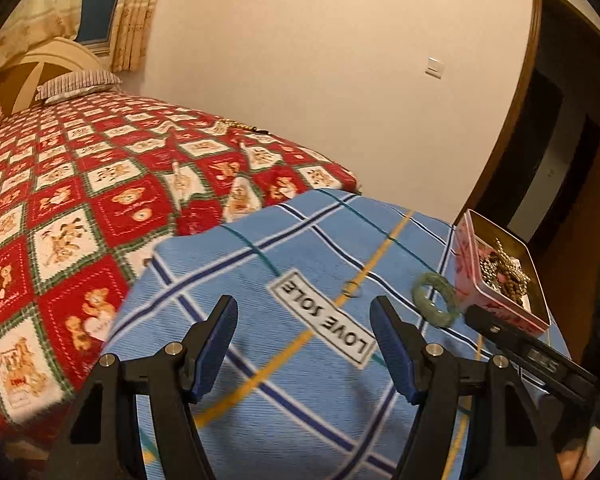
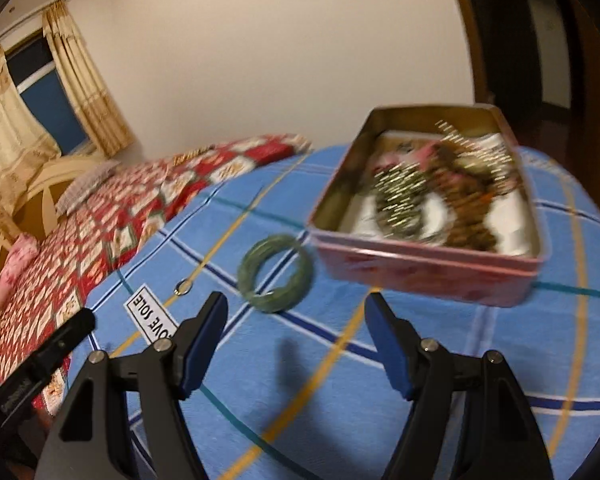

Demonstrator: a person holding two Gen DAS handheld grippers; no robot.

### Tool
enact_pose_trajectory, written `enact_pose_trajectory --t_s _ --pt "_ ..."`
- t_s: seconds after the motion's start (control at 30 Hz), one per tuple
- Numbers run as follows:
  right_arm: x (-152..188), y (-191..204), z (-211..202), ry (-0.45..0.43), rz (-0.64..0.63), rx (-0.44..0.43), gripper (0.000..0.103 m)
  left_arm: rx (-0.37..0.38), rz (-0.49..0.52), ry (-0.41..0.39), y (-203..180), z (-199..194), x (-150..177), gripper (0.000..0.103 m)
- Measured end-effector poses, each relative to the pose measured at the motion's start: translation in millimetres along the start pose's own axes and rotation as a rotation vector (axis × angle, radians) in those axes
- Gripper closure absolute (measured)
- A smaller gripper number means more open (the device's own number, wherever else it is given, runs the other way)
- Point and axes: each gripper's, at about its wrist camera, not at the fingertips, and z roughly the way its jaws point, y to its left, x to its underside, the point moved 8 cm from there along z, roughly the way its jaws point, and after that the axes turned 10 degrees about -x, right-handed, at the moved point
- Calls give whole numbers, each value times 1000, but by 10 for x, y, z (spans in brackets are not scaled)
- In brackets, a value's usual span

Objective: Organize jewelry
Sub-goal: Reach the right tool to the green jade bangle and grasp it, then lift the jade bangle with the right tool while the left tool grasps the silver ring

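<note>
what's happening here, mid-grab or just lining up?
Just lining up. A person holds a two-finger gripper in each hand over a blue plaid cloth on a bed. Both the left gripper and the right gripper are open and empty. A green bangle and a small metal ring lie loose on the cloth, beside an open pink tin already holding a tangle of chains and beads. Nothing is being touched yet.

Cream wall (image 1: 320, 60) with a light switch (image 1: 435, 67), dark wooden doorway (image 1: 560, 120), curtained window (image 2: 40, 92) (dark outside), bed (image 1: 80, 184) under a red bear-patterned quilt, warm light
</note>
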Motion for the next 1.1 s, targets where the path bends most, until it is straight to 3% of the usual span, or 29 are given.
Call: enact_pose_trajectory --t_s 0.13,0.23,0.33,0.43,0.5,0.53,0.6,0.67,0.9,1.1 --pt "-31 67 296 64 5 35 28 -20 61 16 79 45 7 34" --pt "-32 78 506 100 40 59 21 13 73 53 91 91 44 34" --pt "-54 143 631 111 -5 104 12 20 75 102 92 170 98 34" --pt "-49 184 704 147 -64 139 14 26 76 143 85 233 139 34" --pt "-34 186 686 153 -88 158 28 46 72 160 57 260 156 34" --pt "-30 173 668 156 -108 179 46 61 69 164 37 268 158 34" --pt "-20 159 641 160 -126 176 60 86 66 167 -25 282 141 34" --pt "-14 153 622 163 -126 148 83 103 86 169 -107 298 122 34" --pt "47 86 312 126 -55 -41 84 128 194 154 -433 414 51 34" --pt "-103 81 -133 -17 -56 -58 84 142 262 139 -685 592 -38 34"
